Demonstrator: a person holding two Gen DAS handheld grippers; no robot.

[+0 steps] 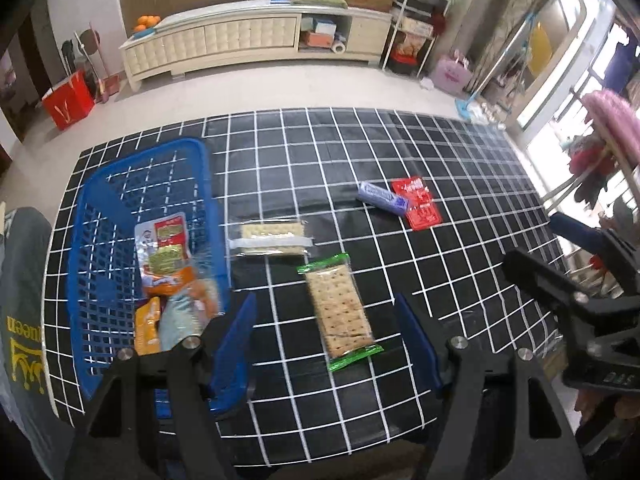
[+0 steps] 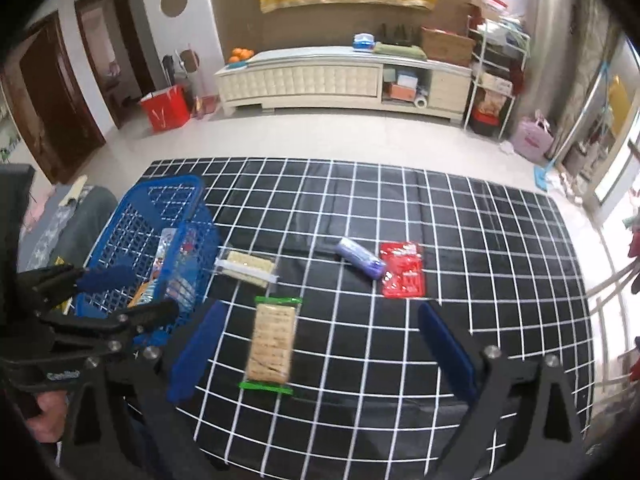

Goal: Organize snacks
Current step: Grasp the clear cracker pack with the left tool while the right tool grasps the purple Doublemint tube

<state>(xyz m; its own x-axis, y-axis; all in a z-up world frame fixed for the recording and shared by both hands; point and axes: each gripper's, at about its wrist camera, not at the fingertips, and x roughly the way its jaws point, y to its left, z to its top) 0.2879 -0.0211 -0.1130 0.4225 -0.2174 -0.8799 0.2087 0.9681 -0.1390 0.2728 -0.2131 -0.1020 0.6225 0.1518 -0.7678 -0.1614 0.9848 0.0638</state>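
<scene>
**Tongs open above the worktop, four snacks outside the basket**

The left tongs stand open with nothing between the blue fingers. In the left wrist view, the green-edged cracker pack lies on the worktop in the gap between them — untouched by either finger. The right tongs are spread wide and also carry nothing; in their own view the same cracker pack appears below and between their fingers, clear of both. No earlier picture is given, so only the present stance is recorded.

The worktop is covered with a black cloth marked with a white grid. The blue basket sits at its left side, just beside the left tongs. Inside the basket lie several snack packets — white, red, orange and silver wrappers, partly blurred.

Outside the basket:

1. A clear-wrapped pale cracker pack, just right of the basket wall.
2. The green-edged cracker pack, nearer the camera, lying lengthwise.
3. A purple tube-shaped packet, further right.
4. A red flat packet, touching the purple one, which overlaps its left edge.

In the right wrist view, the left tongs appear at the lower left, over the basket's near end, with a person's hand below them.
</scene>
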